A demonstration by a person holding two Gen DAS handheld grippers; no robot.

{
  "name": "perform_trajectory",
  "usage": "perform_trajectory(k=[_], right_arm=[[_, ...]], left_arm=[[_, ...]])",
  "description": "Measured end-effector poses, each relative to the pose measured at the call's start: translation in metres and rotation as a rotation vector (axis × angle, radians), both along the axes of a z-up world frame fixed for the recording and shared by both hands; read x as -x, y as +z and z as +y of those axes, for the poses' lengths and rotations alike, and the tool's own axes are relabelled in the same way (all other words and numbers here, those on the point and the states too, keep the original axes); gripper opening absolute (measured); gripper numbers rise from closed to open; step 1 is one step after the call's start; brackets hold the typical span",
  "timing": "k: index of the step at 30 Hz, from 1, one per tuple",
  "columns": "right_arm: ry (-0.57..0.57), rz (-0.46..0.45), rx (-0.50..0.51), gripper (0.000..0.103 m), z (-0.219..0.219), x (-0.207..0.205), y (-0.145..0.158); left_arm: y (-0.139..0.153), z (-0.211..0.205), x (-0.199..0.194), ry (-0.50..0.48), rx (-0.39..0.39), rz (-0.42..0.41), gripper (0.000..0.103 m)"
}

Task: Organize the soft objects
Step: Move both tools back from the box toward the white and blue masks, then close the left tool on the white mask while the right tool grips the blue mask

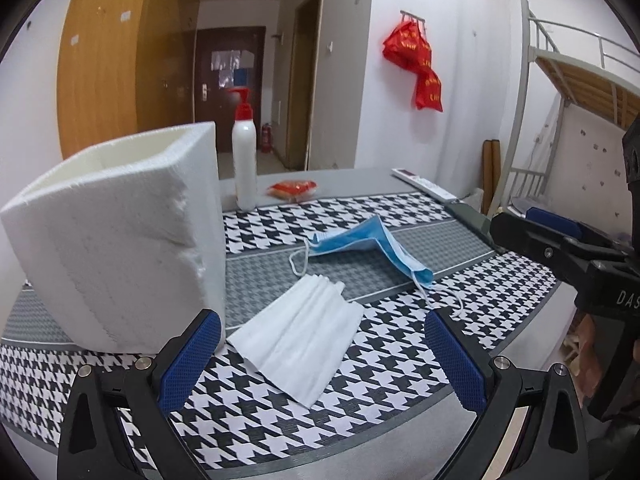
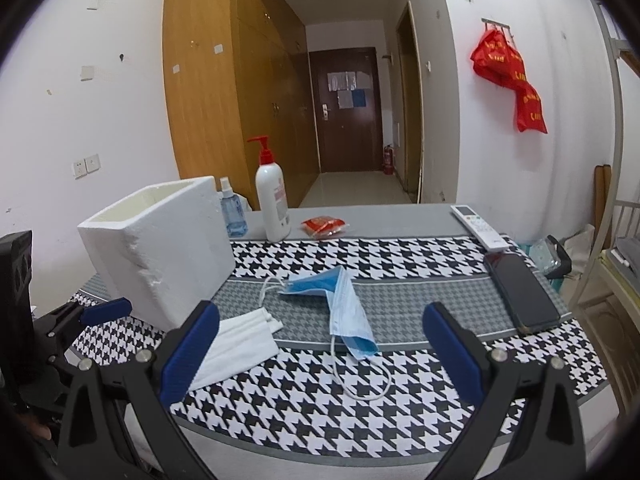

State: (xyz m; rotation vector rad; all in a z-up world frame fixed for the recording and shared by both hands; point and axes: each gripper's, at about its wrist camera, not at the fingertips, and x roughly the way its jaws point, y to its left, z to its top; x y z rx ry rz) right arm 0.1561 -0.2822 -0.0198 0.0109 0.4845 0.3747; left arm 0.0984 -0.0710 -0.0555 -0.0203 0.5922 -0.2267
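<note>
Black gripper frames, silver screws, textured blue pads on fingers.

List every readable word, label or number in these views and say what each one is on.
"DAS": white letters on the right hand-held gripper body, cut off by the frame edge.
Red bags on the wall hook: yellow print, too blurred to read.
Pump bottle: label text too small to read.
Remote control: button markings illegible.
Papers on the far door: unreadable.

Readable at the right edge of the left wrist view: white letters "DAS", cut off by the frame, on the black body of the right gripper. Yellow characters on the red plastic bags hanging on the wall, upper right of the frame, too blurred to read. Printing on the white pump bottle with red cap likewise too small to make out.
</note>
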Motion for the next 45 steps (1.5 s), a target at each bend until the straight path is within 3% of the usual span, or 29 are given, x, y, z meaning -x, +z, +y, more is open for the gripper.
perform_trajectory(k=[29, 38, 45], right_arm=[[0.019, 0.161, -0.022, 0.103, -0.007, -0.059, -0.041], [0.042, 0.181, -0.001, 0.103, -0.002, -0.073, -0.045], [0.047, 0.205, 0.026, 0.103, 0.003, -0.086, -0.051]], left_arm=[[-0.03, -0.015, -0.052, 0.024, -0.061, 0.127, 0.101], [-0.037, -0.015, -0.063, 0.022, -0.065, 0.165, 0.094], [-0.045, -0.013, -0.072, 0.019, -0.073, 0.214, 0.08]])
